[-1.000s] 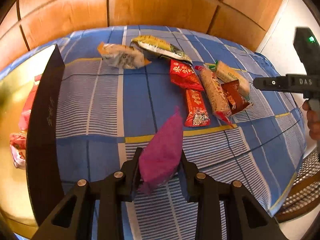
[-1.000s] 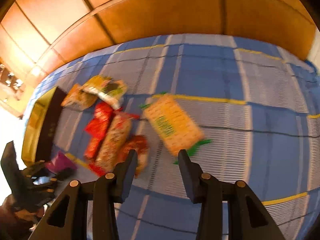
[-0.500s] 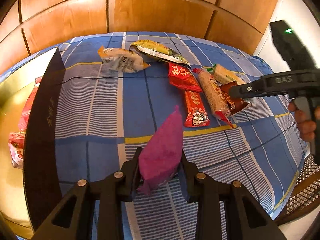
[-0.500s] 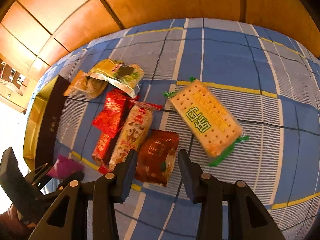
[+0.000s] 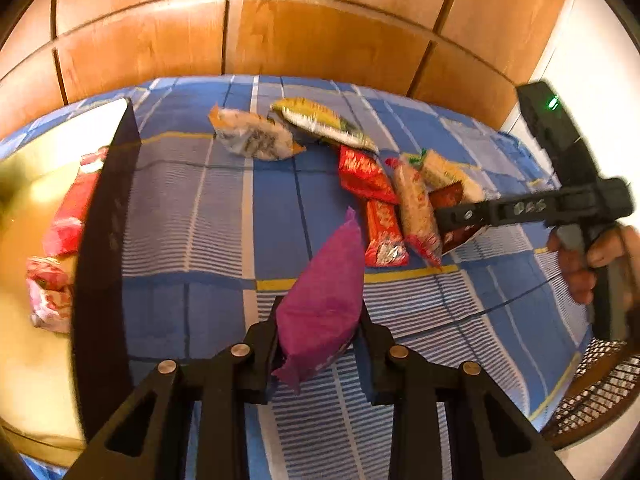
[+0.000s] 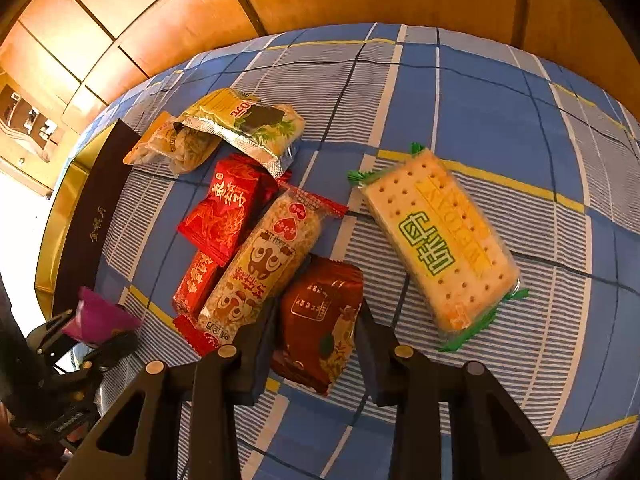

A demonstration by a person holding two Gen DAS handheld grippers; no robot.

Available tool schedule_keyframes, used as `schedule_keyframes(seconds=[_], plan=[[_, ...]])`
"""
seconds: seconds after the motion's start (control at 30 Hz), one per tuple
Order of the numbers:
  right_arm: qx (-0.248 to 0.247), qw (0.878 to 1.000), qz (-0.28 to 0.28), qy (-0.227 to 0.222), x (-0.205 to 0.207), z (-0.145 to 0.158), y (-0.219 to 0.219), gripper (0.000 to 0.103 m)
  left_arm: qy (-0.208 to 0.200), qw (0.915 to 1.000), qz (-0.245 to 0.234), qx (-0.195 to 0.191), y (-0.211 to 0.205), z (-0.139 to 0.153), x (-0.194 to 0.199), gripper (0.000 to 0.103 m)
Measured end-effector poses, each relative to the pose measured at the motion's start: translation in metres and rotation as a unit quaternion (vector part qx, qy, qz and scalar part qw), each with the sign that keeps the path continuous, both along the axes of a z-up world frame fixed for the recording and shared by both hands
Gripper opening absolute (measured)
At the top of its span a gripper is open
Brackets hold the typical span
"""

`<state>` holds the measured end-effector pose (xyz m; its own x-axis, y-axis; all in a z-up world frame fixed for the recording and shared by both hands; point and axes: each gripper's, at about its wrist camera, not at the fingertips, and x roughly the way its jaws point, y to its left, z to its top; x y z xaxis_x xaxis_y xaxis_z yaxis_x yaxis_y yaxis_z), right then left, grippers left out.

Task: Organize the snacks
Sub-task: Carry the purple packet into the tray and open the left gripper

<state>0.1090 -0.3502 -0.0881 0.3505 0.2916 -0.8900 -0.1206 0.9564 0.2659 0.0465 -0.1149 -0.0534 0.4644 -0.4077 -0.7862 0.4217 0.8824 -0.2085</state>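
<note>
Pickup is under way: left hand-held gripper (image 5: 318, 344) stays clamped on the purple packet (image 5: 324, 308) while right hand-held gripper (image 6: 318, 344), jaws just closing, straddles the dark red packet (image 6: 320, 320), needing a firm pinch next.

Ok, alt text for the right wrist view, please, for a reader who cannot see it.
The right gripper straddles a dark red snack packet on a blue checked cloth, its jaws just closing around it. Beside it lie a heart-printed rice bar, red packets and a large cracker pack.

Black plastic left gripper (image 5: 318, 344), right gripper (image 6: 316, 344); silver screws, triangular cutouts.
</note>
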Motion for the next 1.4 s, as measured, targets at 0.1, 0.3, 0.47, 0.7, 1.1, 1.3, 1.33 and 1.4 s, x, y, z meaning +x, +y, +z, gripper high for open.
schedule_keyframes(seconds=[0.1,0.3,0.47,0.7,1.1,1.3,1.33,1.4], plan=[[-0.003,1.000,0.002,-0.003,-0.001,0.000,0.001,0.037,-0.011,0.9998,0.001,-0.013,0.009,0.014,-0.006,0.030],[-0.012,1.000,0.009,-0.010,-0.003,0.001,0.002,0.037,-0.030,0.9984,0.024,-0.041,0.039,0.048,-0.016,0.031],[-0.026,0.999,0.014,-0.016,-0.004,0.002,0.006,0.037,-0.059,0.9918,0.090,-0.069,0.092,0.079,-0.014,0.031],[-0.030,0.999,0.014,-0.019,-0.004,0.002,0.007,0.037,-0.038,0.9854,0.160,-0.046,0.148,0.067,-0.007,0.032],[-0.029,0.999,0.013,-0.019,-0.004,0.002,0.007,0.037,0.007,0.9842,0.176,-0.022,0.145,0.026,-0.003,0.037],[-0.034,0.999,0.015,-0.021,-0.004,0.002,0.007,0.037,-0.017,0.9809,0.193,0.020,0.143,0.032,-0.008,0.046],[-0.035,0.999,0.015,-0.021,-0.003,0.002,0.007,0.037,-0.020,0.9797,0.197,0.032,0.142,0.033,-0.009,0.046],[-0.038,0.999,0.016,-0.022,-0.004,0.003,0.008,0.037,-0.025,0.9771,0.206,0.048,0.141,0.036,-0.011,0.047]])
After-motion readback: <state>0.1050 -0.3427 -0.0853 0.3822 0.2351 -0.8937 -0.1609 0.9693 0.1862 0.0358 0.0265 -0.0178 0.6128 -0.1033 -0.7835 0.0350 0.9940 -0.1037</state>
